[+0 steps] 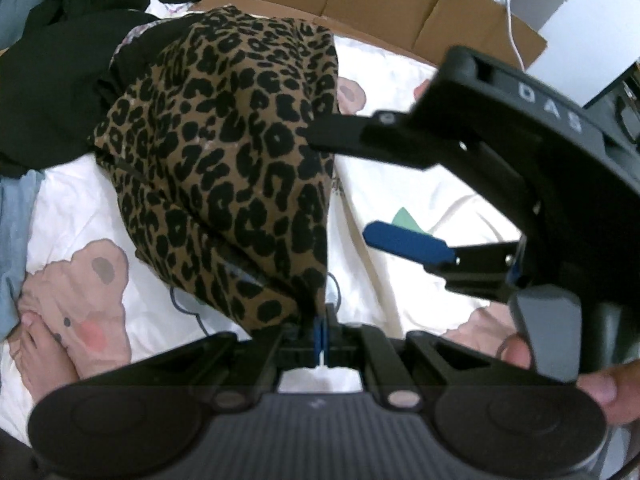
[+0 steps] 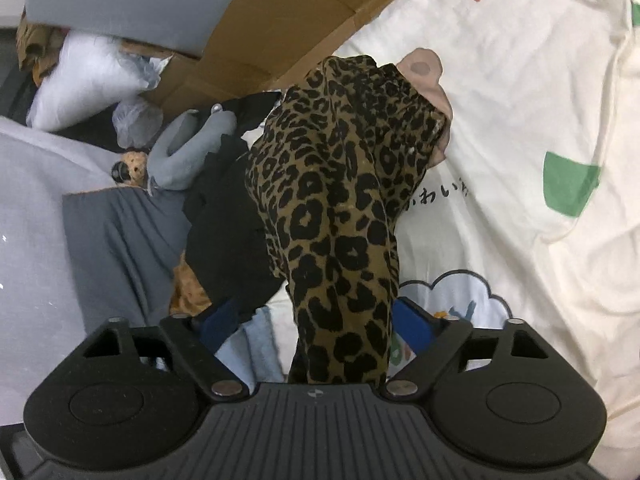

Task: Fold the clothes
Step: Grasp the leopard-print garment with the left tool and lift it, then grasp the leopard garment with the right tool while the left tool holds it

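A leopard-print garment point(image 1: 224, 168) hangs bunched above the white printed bedsheet point(image 1: 400, 184). My left gripper point(image 1: 320, 328) is shut on its lower edge, blue pads pressed together. My right gripper point(image 1: 340, 184) shows in the left wrist view from the right, open, one finger against the cloth and the blue-padded finger point(image 1: 408, 242) apart from it. In the right wrist view the garment point(image 2: 340, 216) passes between my right gripper's point(image 2: 316, 330) spread fingers, not pinched.
A pile of black point(image 1: 52, 80) and grey clothes point(image 2: 120, 240) lies to the left. A cardboard box point(image 1: 360, 4) stands behind the bed. A bare foot point(image 1: 44, 344) rests on the sheet at lower left. White sheet point(image 2: 520, 120) spreads to the right.
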{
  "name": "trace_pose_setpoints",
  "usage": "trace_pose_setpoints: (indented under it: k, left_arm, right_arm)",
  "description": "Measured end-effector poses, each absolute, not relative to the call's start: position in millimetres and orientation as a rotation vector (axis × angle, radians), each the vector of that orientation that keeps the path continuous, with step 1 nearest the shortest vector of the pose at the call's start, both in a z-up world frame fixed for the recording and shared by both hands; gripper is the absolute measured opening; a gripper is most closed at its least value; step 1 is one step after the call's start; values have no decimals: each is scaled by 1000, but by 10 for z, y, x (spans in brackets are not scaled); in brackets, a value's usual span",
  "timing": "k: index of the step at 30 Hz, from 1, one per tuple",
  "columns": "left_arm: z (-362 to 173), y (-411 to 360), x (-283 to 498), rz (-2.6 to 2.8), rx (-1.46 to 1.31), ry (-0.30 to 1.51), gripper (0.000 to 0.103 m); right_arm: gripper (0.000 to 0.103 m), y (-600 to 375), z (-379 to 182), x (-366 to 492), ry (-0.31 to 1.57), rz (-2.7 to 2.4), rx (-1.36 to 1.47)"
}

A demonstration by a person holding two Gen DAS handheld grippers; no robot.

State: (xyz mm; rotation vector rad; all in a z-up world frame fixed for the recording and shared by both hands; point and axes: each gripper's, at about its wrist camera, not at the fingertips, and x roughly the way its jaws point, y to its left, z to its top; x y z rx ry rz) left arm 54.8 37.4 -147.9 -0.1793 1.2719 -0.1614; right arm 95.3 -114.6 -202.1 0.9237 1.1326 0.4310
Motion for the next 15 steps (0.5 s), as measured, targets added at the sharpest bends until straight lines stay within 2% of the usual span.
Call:
trace_pose_setpoints:
  k: [5, 6, 7, 8, 9, 11, 12, 13, 15]
  left_arm:
    - [-1366, 336, 629, -163, -201, 1267, 1]
    - [-1352, 327, 618, -164, -202, 1265, 1]
    - [-1353, 330, 617, -165, -202, 1263, 1]
    - [-1355, 333, 615, -165, -201, 1261, 1]
    - [-1347, 333, 611, -164, -200, 1260, 1]
    - [-1317, 324, 596, -159, -197, 1261, 1]
    - [-1305, 310, 574, -155, -194, 1261, 1]
    - [-1298, 291, 554, -155, -190, 1264, 1]
    - [-1314, 258, 568, -154, -173, 1282, 2]
  right_arm:
    - [82, -1055, -2039, 989, 1169, 490, 890]
    - [75, -1035, -2061, 982, 1180, 499, 887]
    - [61, -1015, -2085, 970, 1191, 506, 884]
    - [53, -988, -2125, 968, 1211, 514, 888]
    - [38, -968, -2162, 958, 1231, 513, 883]
    - [20, -940, -2221, 933, 1261, 512, 869]
    - [6, -932, -2241, 918, 1271, 514, 860]
    - [0, -932, -2243, 903, 1268, 518, 850]
    - [0, -988, -2233, 880, 1260, 493, 849]
